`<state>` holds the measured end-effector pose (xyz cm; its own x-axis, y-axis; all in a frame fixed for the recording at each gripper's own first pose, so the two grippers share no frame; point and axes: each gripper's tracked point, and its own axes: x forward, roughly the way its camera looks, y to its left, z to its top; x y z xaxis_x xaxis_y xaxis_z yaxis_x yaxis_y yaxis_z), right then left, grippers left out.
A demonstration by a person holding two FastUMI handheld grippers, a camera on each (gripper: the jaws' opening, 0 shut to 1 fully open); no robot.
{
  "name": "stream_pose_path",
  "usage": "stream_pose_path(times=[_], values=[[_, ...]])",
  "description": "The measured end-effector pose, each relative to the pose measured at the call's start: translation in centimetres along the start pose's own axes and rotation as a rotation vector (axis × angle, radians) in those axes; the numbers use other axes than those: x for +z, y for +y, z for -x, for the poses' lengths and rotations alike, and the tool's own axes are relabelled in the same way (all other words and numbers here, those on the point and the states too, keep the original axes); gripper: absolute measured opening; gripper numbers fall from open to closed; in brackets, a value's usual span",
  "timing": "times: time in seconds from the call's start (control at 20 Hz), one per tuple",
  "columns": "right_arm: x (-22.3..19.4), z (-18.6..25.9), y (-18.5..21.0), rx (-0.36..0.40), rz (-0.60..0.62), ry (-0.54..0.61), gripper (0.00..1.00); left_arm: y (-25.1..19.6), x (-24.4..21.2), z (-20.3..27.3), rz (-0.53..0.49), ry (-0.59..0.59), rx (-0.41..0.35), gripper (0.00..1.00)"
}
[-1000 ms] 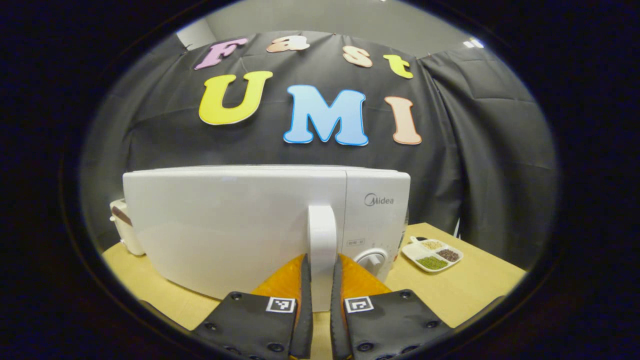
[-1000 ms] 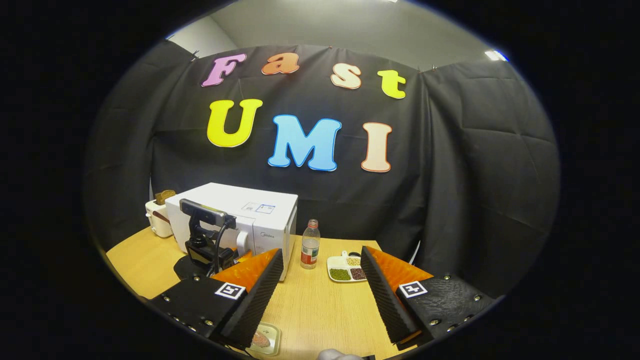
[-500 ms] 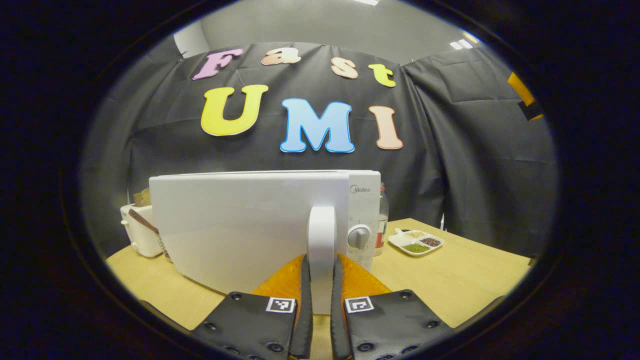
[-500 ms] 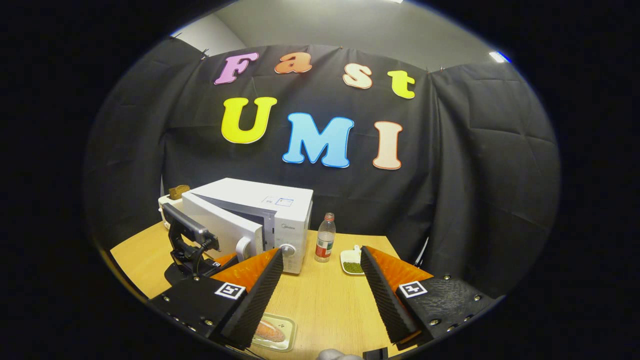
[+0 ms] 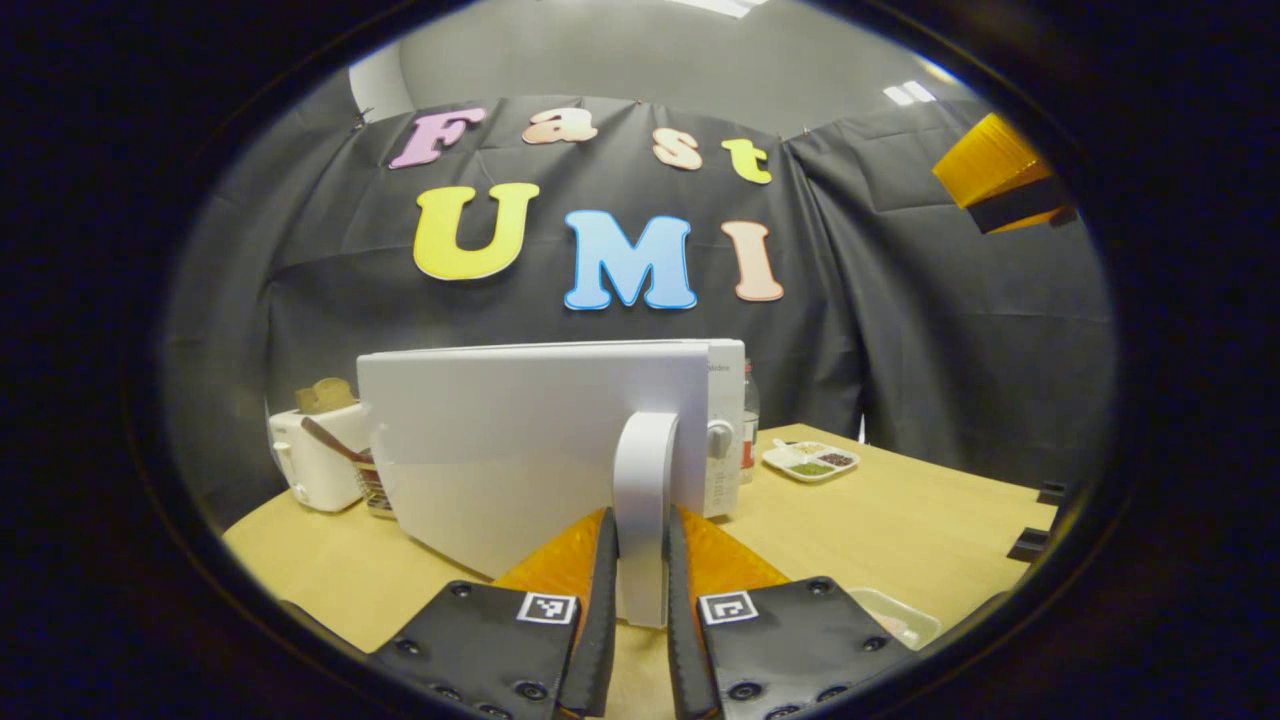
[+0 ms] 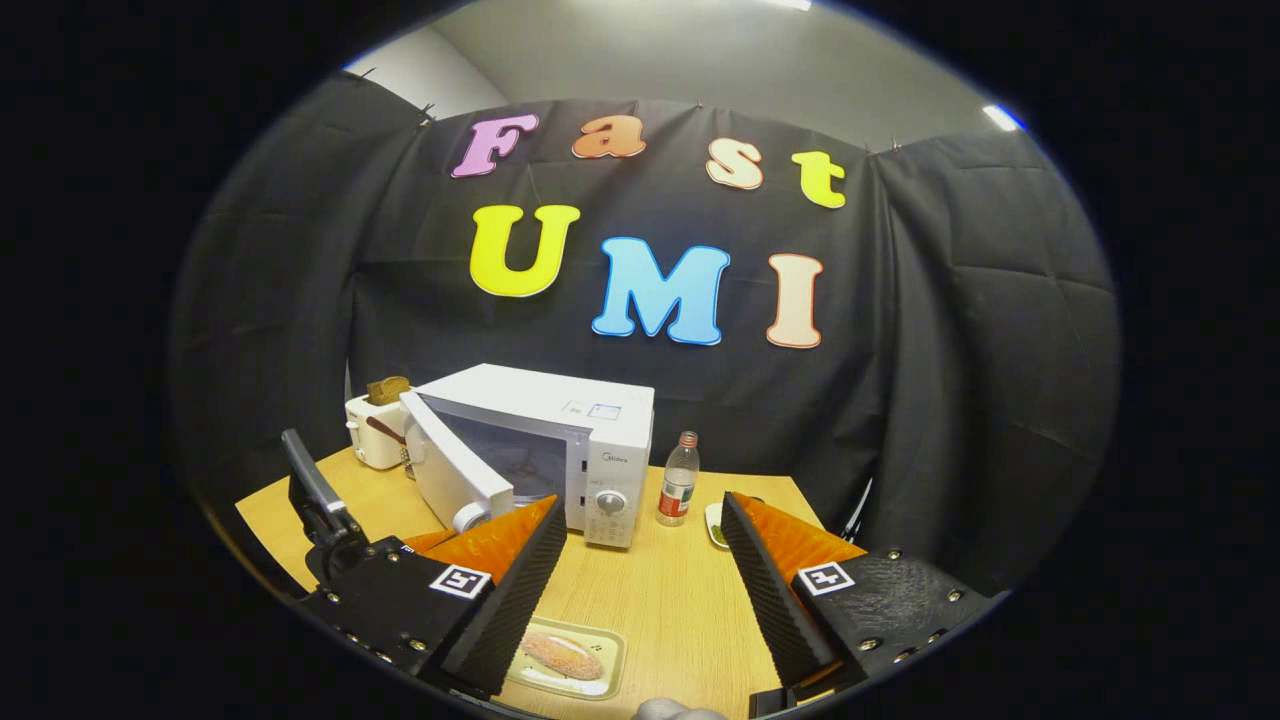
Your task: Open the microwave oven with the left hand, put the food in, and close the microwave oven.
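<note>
The left gripper (image 5: 640,560) is pinched tight on the handle (image 5: 643,500) of the microwave (image 6: 570,440) door (image 5: 520,450), which stands partly open. The microwave sits at the back of the table (image 6: 650,600), with a toaster (image 6: 375,435) on one side and a bottle (image 6: 679,478) on the other. The right gripper (image 6: 640,560) is spread wide and holds nothing. It hangs over the table, above a tray (image 6: 610,650) with the bread (image 6: 562,655) on it.
</note>
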<state>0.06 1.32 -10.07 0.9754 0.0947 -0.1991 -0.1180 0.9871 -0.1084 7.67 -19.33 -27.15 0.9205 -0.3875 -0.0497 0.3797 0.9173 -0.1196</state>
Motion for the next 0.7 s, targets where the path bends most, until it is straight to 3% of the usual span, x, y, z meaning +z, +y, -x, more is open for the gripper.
stream_pose_path(times=[0.4,0.6,0.7], values=[[0.5,0.5,3.9,0.062,0.025,0.005,0.95,4.3,-0.5,7.0,0.010,-0.007,-0.039,0.31],[1.1,0.5,6.1,0.095,0.031,0.001,0.95,6.2,-0.8,8.7,0.008,0.006,-0.108,0.29],[1.2,0.4,7.2,0.112,0.027,0.010,0.95,7.2,-0.8,9.9,0.004,0.011,-0.159,0.32]])
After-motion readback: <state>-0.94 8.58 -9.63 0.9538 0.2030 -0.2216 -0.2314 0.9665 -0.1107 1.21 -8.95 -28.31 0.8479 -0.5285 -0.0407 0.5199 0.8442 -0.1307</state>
